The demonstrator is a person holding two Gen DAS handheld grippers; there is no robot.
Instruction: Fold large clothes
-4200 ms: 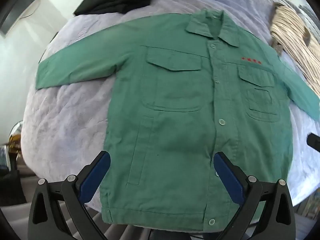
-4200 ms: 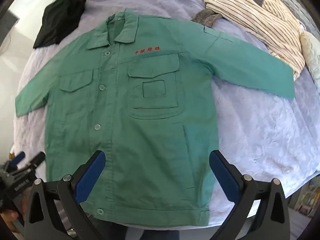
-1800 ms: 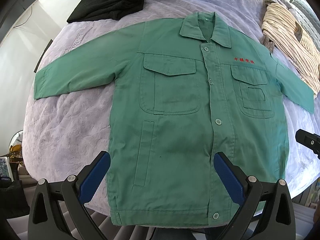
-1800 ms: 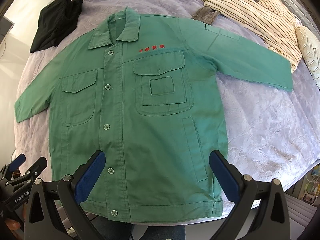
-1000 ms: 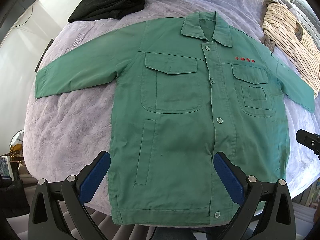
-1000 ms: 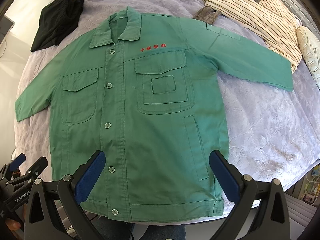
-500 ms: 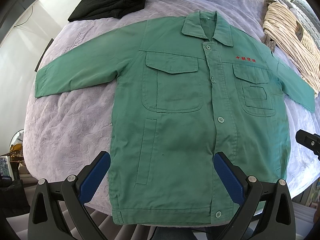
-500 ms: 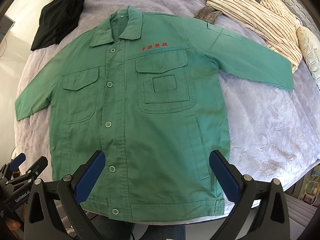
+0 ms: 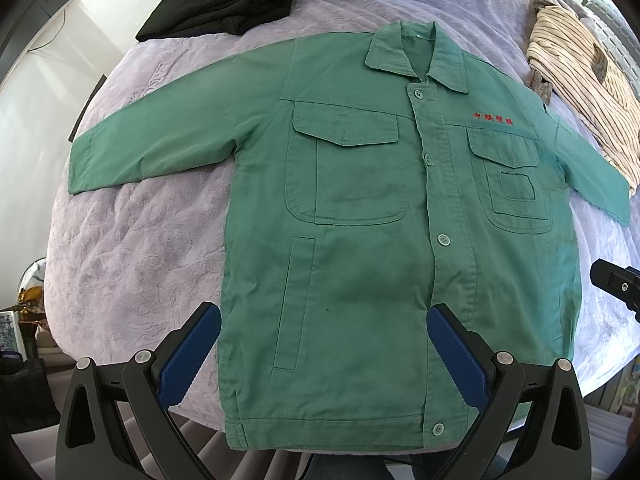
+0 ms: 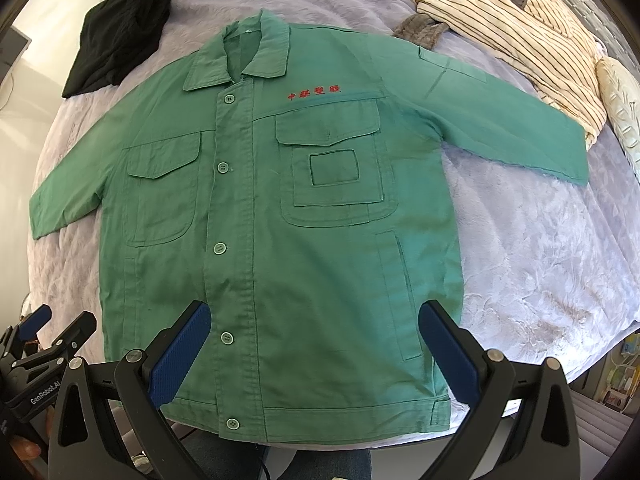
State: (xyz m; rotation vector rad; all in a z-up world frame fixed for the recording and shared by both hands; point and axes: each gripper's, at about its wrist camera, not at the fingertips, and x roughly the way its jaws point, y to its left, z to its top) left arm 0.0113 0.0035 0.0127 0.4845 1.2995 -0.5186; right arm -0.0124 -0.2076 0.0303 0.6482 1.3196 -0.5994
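A green buttoned work jacket point(image 9: 360, 208) with red lettering lies flat, front up, sleeves spread, on a lilac bedspread point(image 9: 132, 248). It also shows in the right wrist view point(image 10: 280, 216). My left gripper point(image 9: 324, 320) is open and empty, held above the jacket's lower left part. My right gripper point(image 10: 314, 316) is open and empty, held above the jacket's lower right part. The left gripper shows at the left edge of the right wrist view point(image 10: 44, 340). Part of the right gripper shows at the right edge of the left wrist view point(image 9: 616, 284).
A black garment point(image 10: 116, 52) lies at the bed's far left. A cream striped garment point(image 10: 520, 28) lies at the far right, touching the jacket's right sleeve end. A pale pillow point(image 10: 620, 104) is beside it. The bed's near edge runs under the jacket's hem.
Both views have drifted slightly; the jacket sits a little further right and lower in frame. The jacket itself has not moved. Both grippers stay open.
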